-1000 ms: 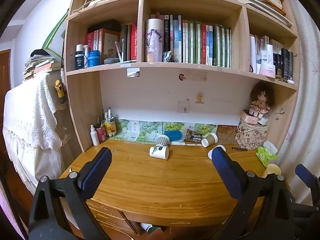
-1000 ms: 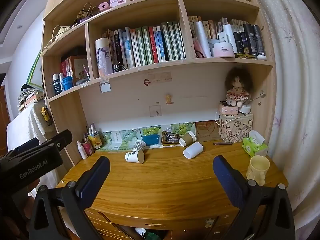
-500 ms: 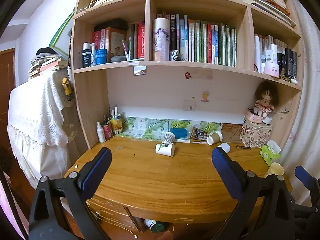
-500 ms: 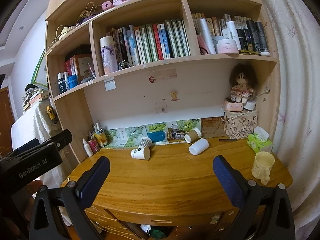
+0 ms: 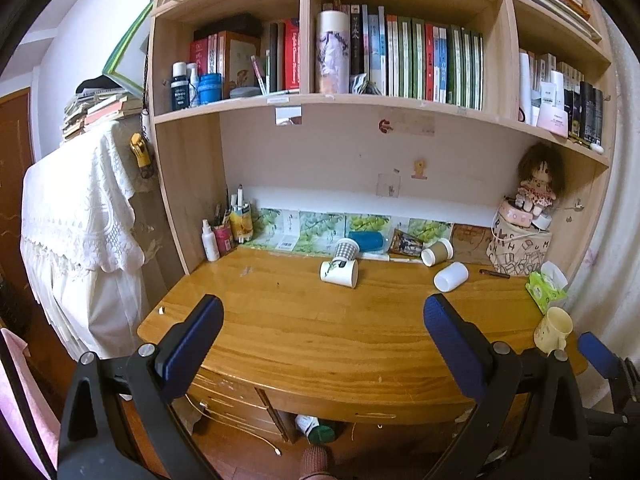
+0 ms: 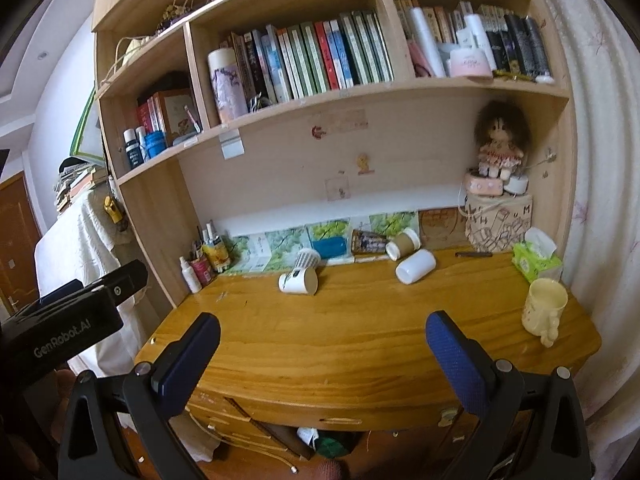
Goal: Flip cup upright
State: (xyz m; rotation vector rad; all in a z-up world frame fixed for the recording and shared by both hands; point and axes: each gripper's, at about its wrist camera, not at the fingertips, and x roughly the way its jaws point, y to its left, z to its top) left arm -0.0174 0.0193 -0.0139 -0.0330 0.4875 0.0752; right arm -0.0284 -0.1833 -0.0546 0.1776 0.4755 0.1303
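Several cups lie on their sides at the back of the wooden desk (image 5: 320, 332). A white paper cup with a green print (image 5: 339, 273) (image 6: 298, 281) lies by a checked cup (image 5: 345, 249) (image 6: 306, 258). A plain white cup (image 5: 451, 276) (image 6: 415, 266) and a brown cup (image 5: 437, 251) (image 6: 403, 243) lie to the right. A cream mug (image 5: 553, 329) (image 6: 544, 311) stands upright at the right edge. My left gripper (image 5: 322, 320) and right gripper (image 6: 322, 338) are open and empty, held before the desk's front edge, far from the cups.
A bookshelf (image 5: 396, 96) rises over the desk. A bottle and pen holders (image 5: 228, 232) stand at back left. A doll on a patterned box (image 5: 520, 240) and a green tissue pack (image 5: 546, 286) sit at back right. A cloth-covered piece (image 5: 80, 216) stands left.
Both grippers have shifted left and a little nearer, so the desk and cups appear further right and larger. Nothing on the desk has moved. Both grippers stay open.
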